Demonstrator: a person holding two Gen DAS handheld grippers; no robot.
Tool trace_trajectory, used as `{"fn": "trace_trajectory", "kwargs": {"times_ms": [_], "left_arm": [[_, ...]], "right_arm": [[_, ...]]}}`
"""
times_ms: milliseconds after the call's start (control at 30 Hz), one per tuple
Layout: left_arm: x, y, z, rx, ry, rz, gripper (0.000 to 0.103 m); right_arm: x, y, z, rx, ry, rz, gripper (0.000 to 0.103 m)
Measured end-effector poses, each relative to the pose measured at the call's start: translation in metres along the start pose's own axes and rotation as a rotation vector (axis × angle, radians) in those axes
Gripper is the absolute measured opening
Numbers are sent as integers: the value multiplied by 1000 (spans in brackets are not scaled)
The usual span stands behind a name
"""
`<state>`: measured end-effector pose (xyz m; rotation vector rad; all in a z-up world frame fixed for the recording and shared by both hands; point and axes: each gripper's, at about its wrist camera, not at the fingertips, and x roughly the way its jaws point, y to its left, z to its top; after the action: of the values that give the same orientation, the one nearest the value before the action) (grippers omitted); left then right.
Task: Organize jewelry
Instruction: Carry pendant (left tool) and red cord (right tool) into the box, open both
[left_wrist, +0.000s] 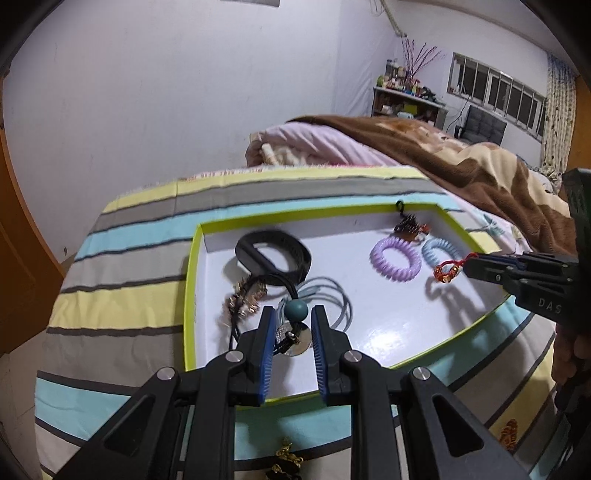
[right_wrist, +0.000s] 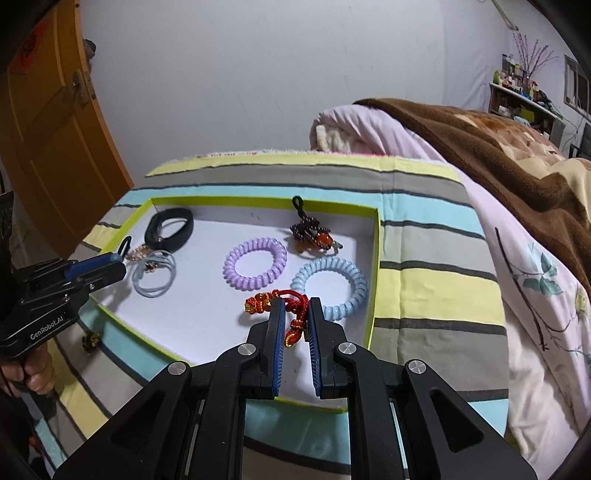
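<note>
A white tray with a lime rim lies on a striped bedspread. My left gripper hovers over the tray's near left part, shut on a black cord hair tie with a teal bead and a silver disc. My right gripper is shut on a red knotted charm with gold beads, just above the tray floor beside a light blue spiral hair tie. A lilac spiral hair tie lies in the middle.
Also in the tray are a black band, thin pale blue hair ties, a gold rhinestone piece and a brown beaded charm. A gold trinket lies on the bedspread. Brown blanket to the right.
</note>
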<state>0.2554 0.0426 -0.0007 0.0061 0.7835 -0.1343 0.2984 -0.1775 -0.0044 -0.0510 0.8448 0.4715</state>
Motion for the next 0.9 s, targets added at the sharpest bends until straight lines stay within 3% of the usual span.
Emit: {"fn": "trace_trajectory", "kwargs": {"times_ms": [433,567,700,900], "left_arm": [[13,4,-5,-34,41,-46,21],[10,5,-6,-44,39,-51,21],[3,4,-8,-48,27,-56,31],[-17,1,-14,-47,-1,-56,32]], "right_arm": [[12,2,-3,-14,44,-16,15],[9,5,-5,-25,38,-13,22],[1,7,-7,-21,21,-4,23],[-22,11,-12,-18,-15,6,23]]}}
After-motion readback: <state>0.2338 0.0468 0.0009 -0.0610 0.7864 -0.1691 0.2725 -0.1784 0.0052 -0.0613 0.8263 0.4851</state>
